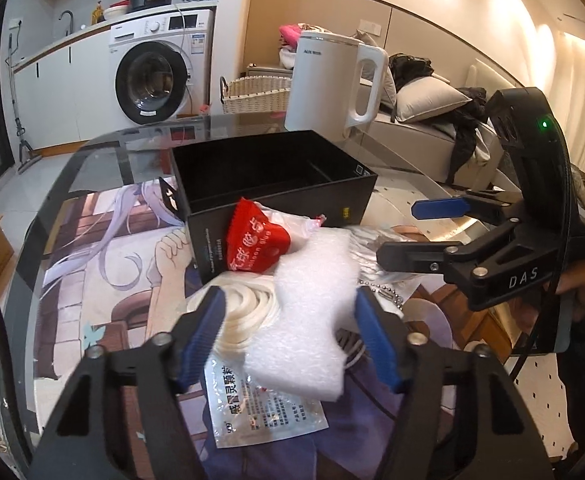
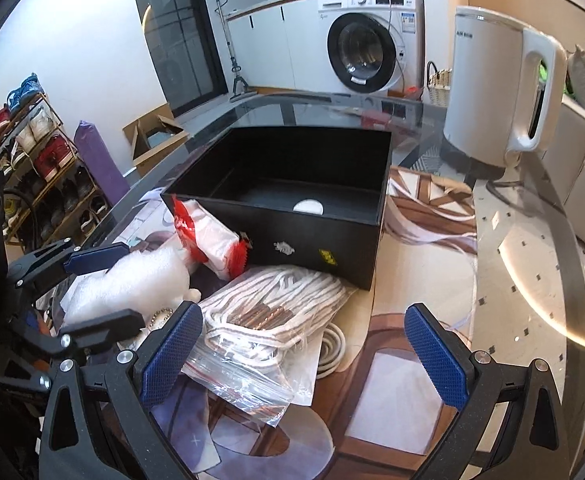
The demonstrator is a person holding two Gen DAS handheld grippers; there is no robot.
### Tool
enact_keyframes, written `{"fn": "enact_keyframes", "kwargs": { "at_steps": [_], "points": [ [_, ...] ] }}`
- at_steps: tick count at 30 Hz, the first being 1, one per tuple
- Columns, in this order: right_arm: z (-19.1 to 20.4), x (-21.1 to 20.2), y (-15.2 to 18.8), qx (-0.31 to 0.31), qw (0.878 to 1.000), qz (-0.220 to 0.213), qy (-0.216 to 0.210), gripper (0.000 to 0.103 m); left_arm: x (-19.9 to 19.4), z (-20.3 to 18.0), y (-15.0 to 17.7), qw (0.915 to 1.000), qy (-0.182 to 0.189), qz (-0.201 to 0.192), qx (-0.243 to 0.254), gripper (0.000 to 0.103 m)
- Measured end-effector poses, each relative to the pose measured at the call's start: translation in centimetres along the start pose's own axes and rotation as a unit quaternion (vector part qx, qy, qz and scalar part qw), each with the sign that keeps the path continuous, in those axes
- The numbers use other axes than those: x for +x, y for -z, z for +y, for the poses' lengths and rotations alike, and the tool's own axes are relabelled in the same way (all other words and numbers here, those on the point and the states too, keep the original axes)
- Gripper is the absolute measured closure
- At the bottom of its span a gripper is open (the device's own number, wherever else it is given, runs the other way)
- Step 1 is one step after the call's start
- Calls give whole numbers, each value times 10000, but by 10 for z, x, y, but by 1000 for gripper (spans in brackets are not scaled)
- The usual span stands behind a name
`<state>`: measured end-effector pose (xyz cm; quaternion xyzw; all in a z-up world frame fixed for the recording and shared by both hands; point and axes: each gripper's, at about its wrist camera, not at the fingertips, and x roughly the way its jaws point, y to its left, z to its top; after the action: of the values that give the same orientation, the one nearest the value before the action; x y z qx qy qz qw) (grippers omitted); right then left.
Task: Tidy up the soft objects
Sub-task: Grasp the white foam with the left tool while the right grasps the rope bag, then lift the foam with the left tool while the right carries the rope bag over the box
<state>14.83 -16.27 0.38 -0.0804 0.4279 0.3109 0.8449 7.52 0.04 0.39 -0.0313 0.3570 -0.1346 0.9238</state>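
Note:
A white foam sheet (image 1: 308, 312) lies between the fingers of my left gripper (image 1: 290, 320), which is open around it; whether the pads touch it I cannot tell. It also shows in the right wrist view (image 2: 140, 280). An open black box (image 1: 276, 178) (image 2: 292, 196) stands just beyond. A red and white packet (image 1: 258, 238) (image 2: 208, 236) leans on the box front. A clear bag of white cords (image 2: 268, 320) lies below my right gripper (image 2: 304, 348), which is open and empty. A coil of white band (image 1: 244, 316) and a medicine sachet (image 1: 264, 408) lie under the foam.
A white electric kettle (image 1: 332, 84) (image 2: 500, 88) stands behind the box on the glass table (image 2: 532, 280). A ball chain (image 1: 388, 292) lies by the foam. A washing machine (image 1: 160, 72) and wicker basket (image 1: 256, 94) are on the floor beyond.

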Motion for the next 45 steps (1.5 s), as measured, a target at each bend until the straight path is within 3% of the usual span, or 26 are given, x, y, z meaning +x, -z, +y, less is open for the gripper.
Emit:
{"fn": "enact_keyframes", "kwargs": {
  "at_steps": [7, 17, 30, 33, 35, 38, 45],
  "points": [
    [-11, 8, 1, 72, 9991, 309, -276, 0, 1, -2, 2, 9999, 143, 75, 0, 66],
    [-14, 14, -14, 545, 9972, 350, -362, 0, -2, 1, 4, 9998, 133, 22, -114, 67],
    [-5, 56, -24, 730, 9922, 988, 212, 1, -7, 9, 4, 9998, -20, -56, -194, 67],
    [-4, 54, -22, 669, 9928, 973, 223, 12, -6, 8, 4, 9998, -29, -50, -178, 67],
    [-4, 51, -20, 631, 9929, 997, 123, 28, -5, 8, 4, 9998, -28, -51, -168, 67],
    [-3, 44, -17, 552, 9939, 952, 109, 38, -5, 6, 4, 9999, -46, -47, -147, 67],
    [-8, 28, -10, 554, 9948, 855, -31, 46, -5, 5, 2, 9999, -62, -57, -123, 67]
  ]
}}
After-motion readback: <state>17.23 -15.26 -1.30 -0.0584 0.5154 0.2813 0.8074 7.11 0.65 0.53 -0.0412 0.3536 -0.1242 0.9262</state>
